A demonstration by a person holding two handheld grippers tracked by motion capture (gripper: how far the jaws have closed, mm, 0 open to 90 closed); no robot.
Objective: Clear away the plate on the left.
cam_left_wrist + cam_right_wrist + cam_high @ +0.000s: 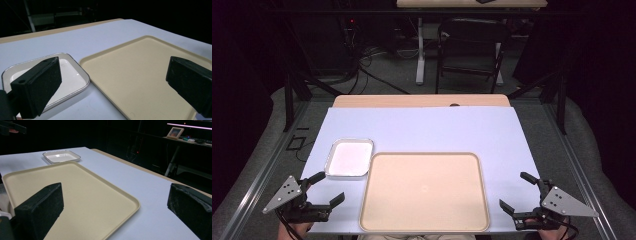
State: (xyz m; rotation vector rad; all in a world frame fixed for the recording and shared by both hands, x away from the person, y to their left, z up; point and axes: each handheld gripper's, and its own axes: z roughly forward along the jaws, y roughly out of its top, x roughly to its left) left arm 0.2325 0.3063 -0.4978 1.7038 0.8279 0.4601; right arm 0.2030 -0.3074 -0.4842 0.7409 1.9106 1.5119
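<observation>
So here's the setup: a beige tray (424, 192) sits flat at the near middle of the table (427, 125), which has a pale blue-grey cover on it. Just off the tray's far left corner there's a small white dish (349, 158) with a shiny metal rim, very close to the tray but I can't tell if the 2 actually touch. Both the tray and the dish have nothing in them.

The left gripper (328, 187) hangs at the near left corner of the table, just beside the tray's left edge and right in front of the dish. Its jaws are spread wide with nothing between them. In the left gripper view, 1 jaw lines up over the dish (65, 80) and the other over the tray (140, 82), neither touching anything.

The right gripper (514, 192) mirrors it at the near right corner, just off the tray's right edge. Same deal, jaws gaping wide apart and holding nothing. From the right gripper view you look across the tray (75, 192) toward the dish (61, 156) at the far side, well apart from this gripper.

Behind the table there's a dark chair (472, 47) on the floor.
</observation>
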